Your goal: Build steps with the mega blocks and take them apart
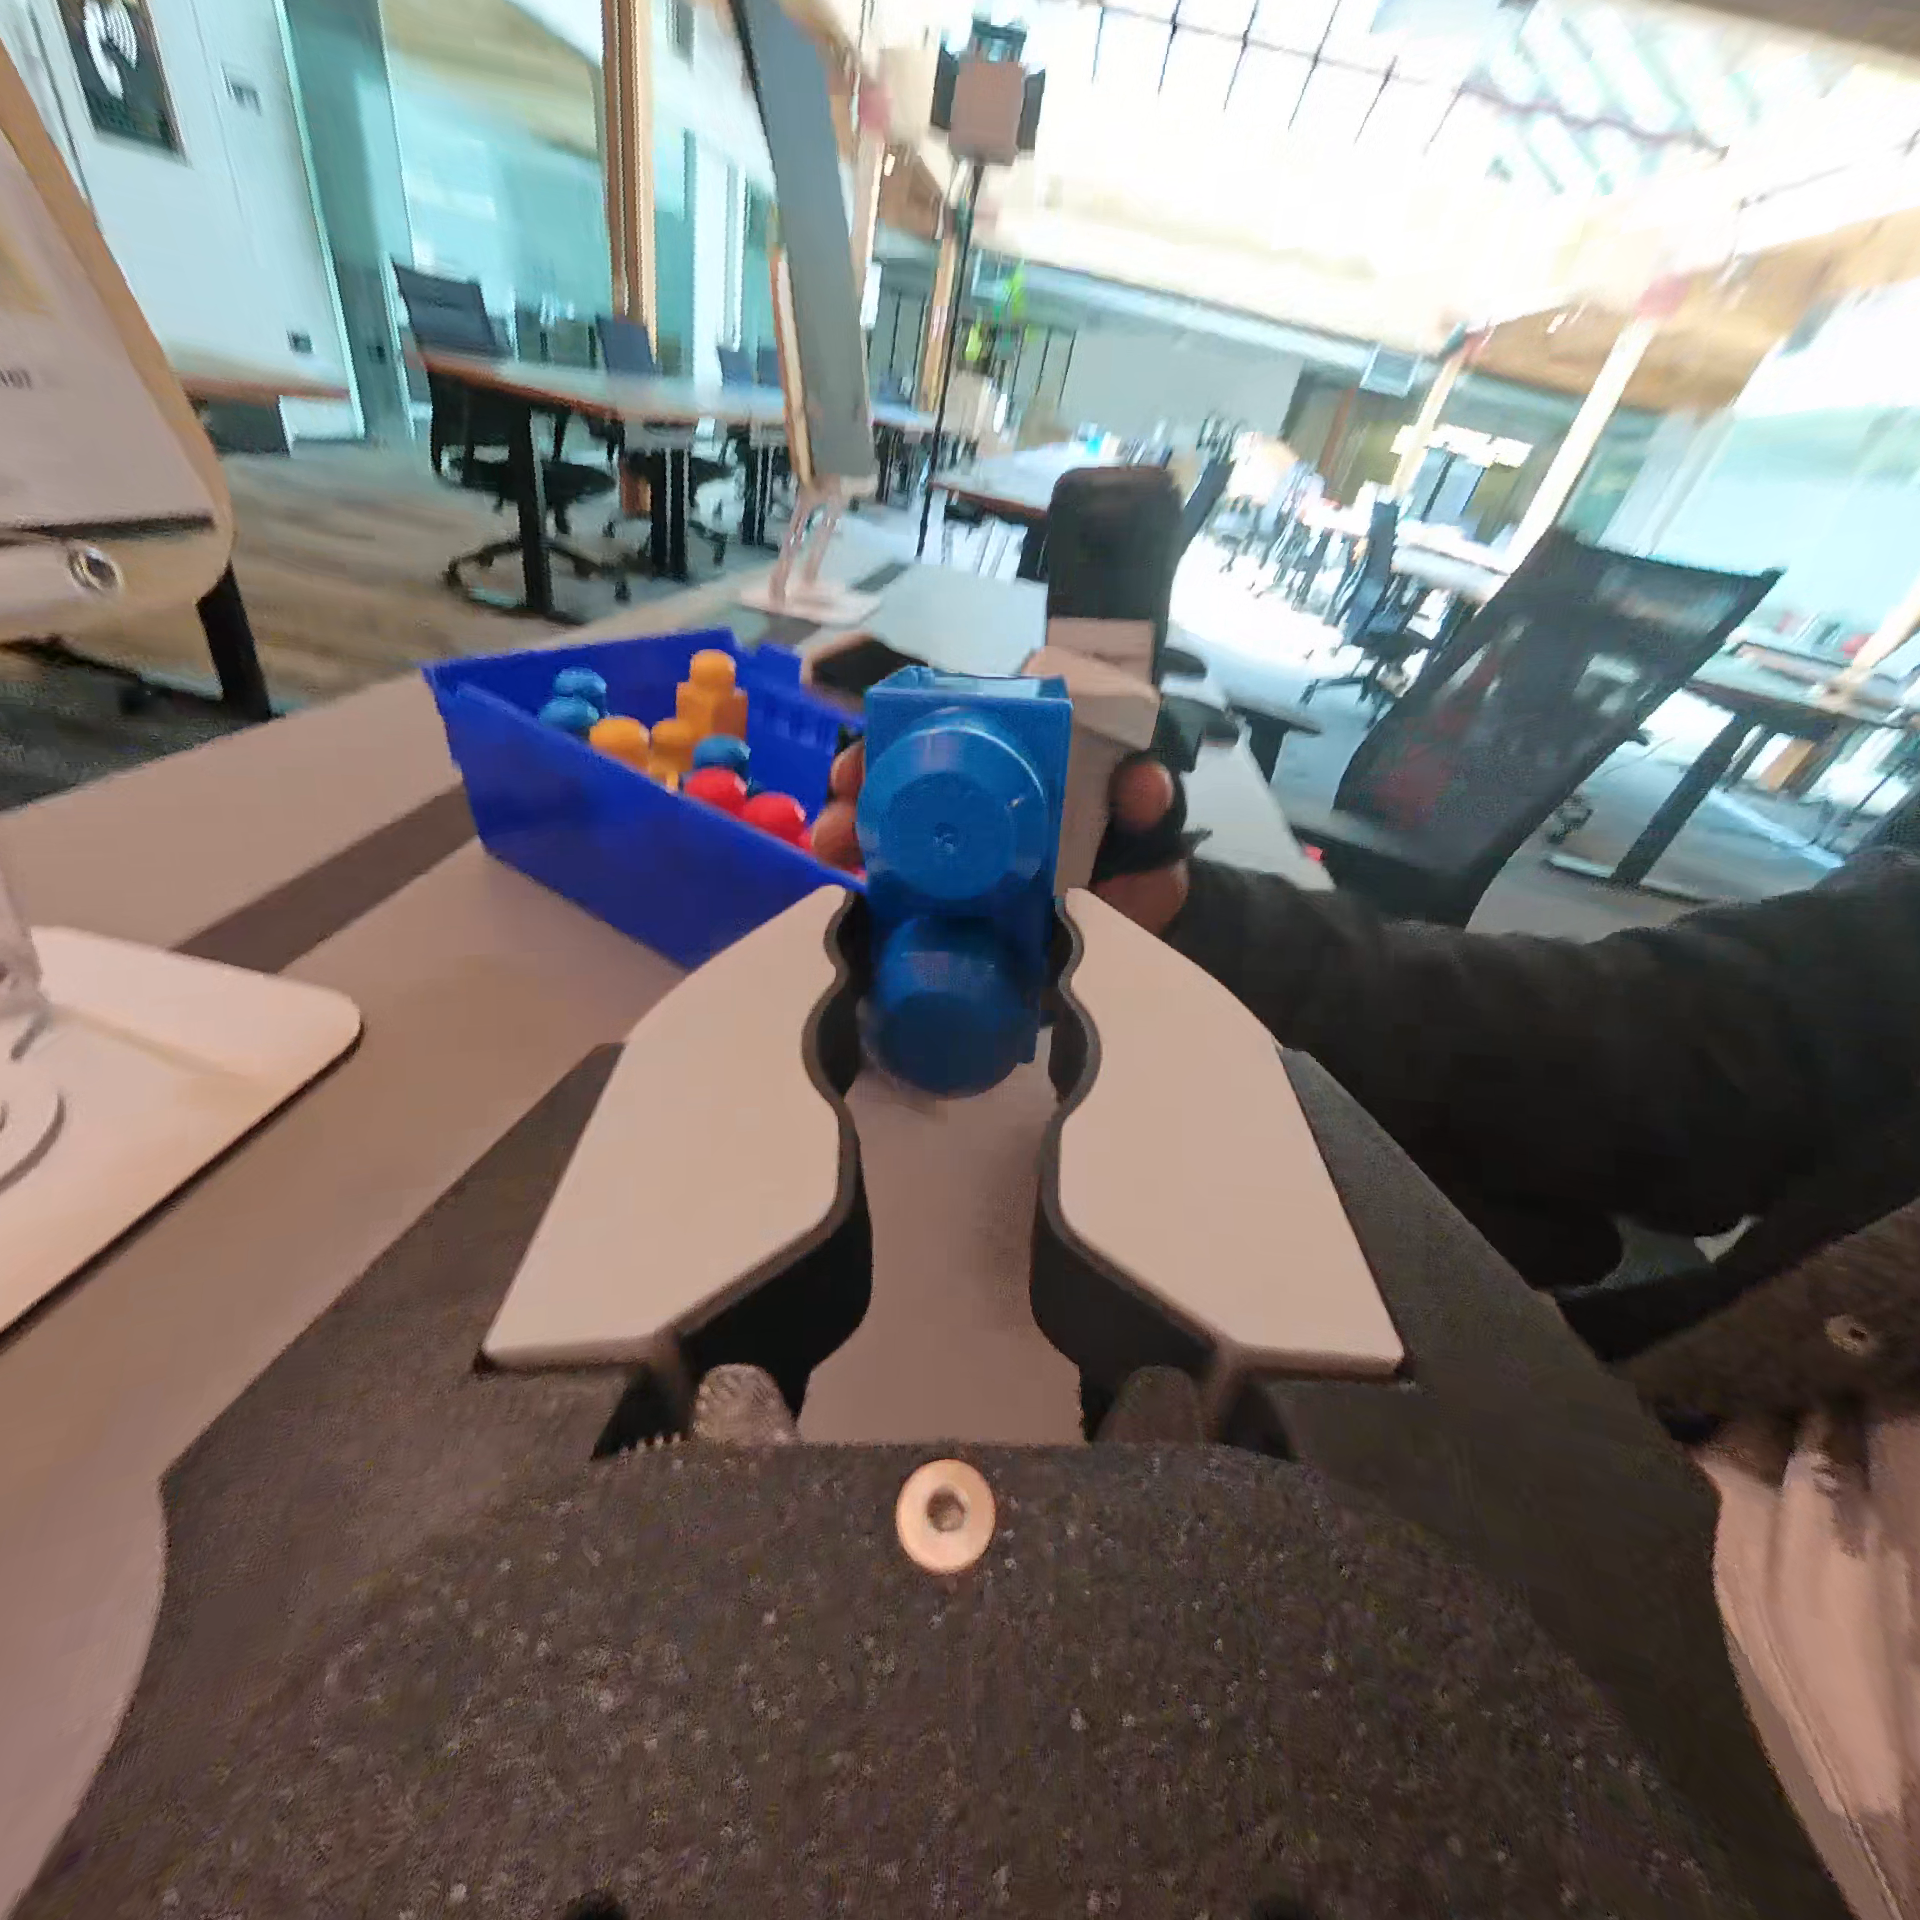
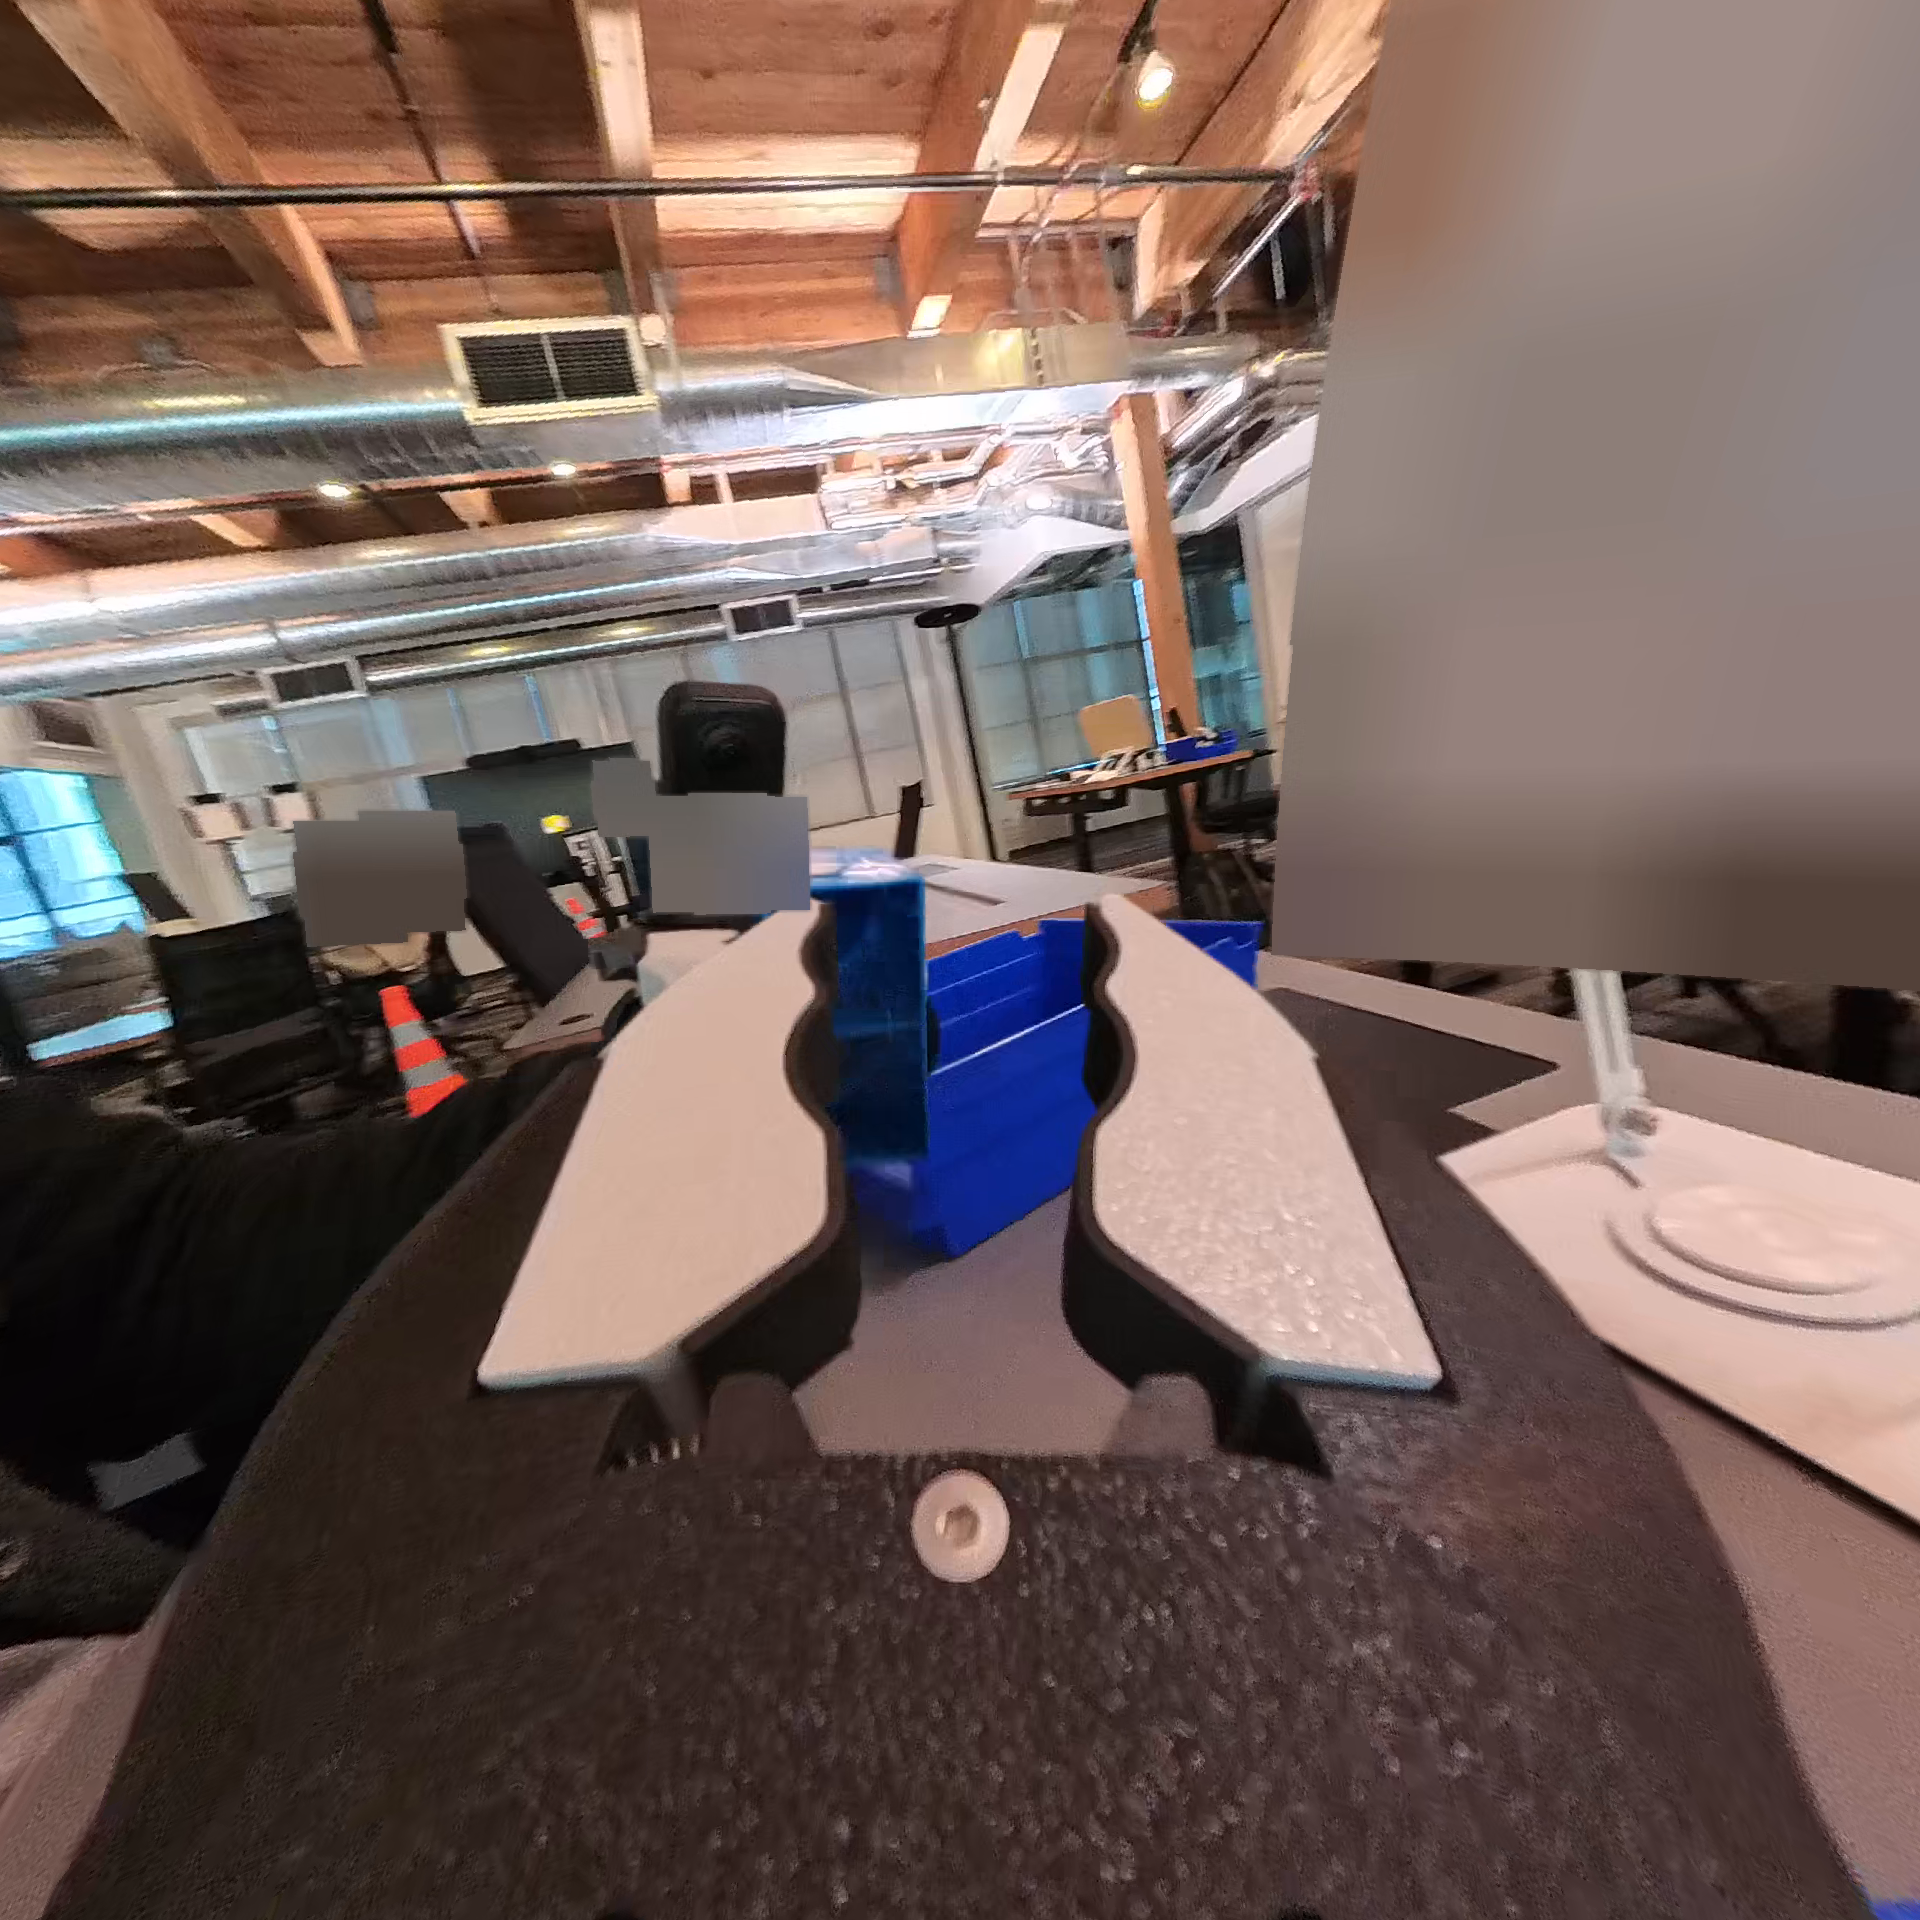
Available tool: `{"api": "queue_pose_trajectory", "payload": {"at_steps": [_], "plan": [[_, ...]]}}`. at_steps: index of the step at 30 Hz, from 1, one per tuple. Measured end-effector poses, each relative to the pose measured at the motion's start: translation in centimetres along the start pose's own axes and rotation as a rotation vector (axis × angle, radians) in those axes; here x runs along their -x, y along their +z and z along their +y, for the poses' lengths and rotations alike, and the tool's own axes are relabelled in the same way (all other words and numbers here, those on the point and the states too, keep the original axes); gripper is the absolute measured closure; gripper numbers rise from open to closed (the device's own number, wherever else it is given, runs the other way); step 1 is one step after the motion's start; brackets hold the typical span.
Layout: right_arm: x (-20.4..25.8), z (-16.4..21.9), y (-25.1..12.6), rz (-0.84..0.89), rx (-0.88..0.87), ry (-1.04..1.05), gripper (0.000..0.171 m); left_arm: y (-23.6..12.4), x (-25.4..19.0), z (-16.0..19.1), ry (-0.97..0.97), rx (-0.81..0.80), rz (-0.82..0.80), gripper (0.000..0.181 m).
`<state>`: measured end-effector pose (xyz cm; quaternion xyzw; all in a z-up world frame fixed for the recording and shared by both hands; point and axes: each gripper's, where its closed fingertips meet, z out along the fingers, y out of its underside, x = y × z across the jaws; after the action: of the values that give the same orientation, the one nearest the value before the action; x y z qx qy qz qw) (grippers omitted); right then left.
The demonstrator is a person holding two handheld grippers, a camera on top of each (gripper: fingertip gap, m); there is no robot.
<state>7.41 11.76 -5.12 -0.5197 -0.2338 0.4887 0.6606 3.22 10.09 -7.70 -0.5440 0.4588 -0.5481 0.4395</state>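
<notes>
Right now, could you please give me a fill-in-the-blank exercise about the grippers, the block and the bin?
1. The left gripper is shut on a block whose colour is ____.
2. The studs showing on this block number ____.
3. The jaws of the right gripper stand ____, and touch the block on one side only.
4. The bin on the table holds blue, red and ____ blocks.

Missing words: blue; two; open; orange

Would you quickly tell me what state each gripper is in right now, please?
Left gripper: closed on the blue block, lifted above the table.
Right gripper: open; its fingers stand apart, with the blue block beside one of them, not clamped.
</notes>
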Motion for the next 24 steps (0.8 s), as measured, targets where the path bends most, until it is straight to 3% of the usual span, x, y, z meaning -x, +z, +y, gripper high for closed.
{"api": "queue_pose_trajectory", "payload": {"at_steps": [4,10,18,21,24], "plan": [[1.4,1.0,0.8,-0.082,0.042,0.027,0.113,-0.8,-0.4,-1.0,-0.001,-0.077,0.025,0.148],[2.8,2.3,1.4,-0.144,0.102,0.021,0.111,-0.5,-0.6,0.0,0.006,-0.048,0.035,0.148],[3.6,3.3,2.0,-0.171,0.140,0.015,0.117,0.1,-1.2,0.8,0.013,-0.004,0.056,0.148],[3.9,3.6,2.1,-0.173,0.148,-0.016,0.132,0.6,-1.4,1.3,0.015,0.014,0.060,0.148],[3.9,3.8,2.1,-0.174,0.161,-0.024,0.135,0.6,-1.4,1.5,0.011,0.018,0.063,0.148]]}}
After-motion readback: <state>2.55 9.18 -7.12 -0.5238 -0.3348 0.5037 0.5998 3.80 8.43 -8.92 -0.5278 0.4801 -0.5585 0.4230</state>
